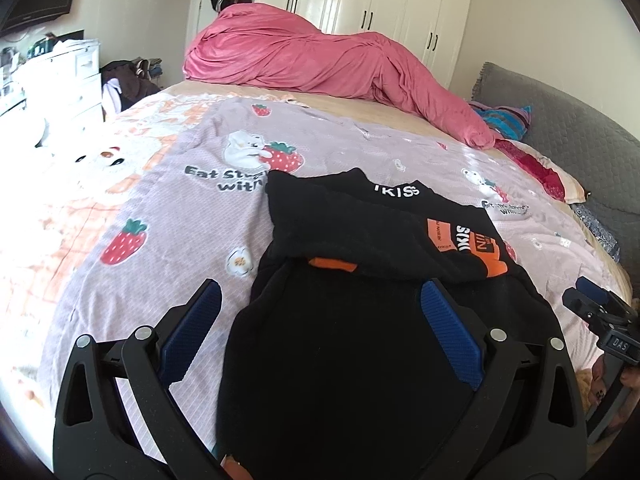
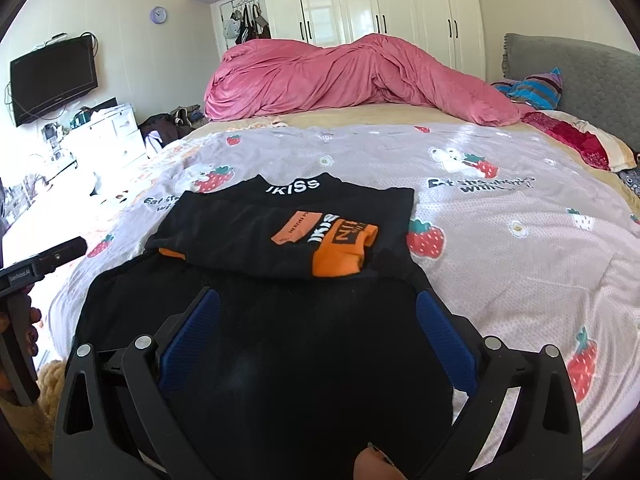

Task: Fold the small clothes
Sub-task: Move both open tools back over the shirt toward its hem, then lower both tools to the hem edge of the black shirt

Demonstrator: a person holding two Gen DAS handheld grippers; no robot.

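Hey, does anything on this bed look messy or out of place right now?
The pink duvet lies bunched in a heap at the far side. The black garment is only partly folded, slightly askew. Nothing looks spilled or damaged.

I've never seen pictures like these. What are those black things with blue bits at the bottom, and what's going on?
Those are tongs that a person holds, one in each hand, each with a small camera looking forward. One picture looks out from the left tongs, the other from the right tongs. Both sets are open and hold nothing. Below them a black top with orange patches lies half folded on a strawberry bedspread. A pink duvet is heaped further back.
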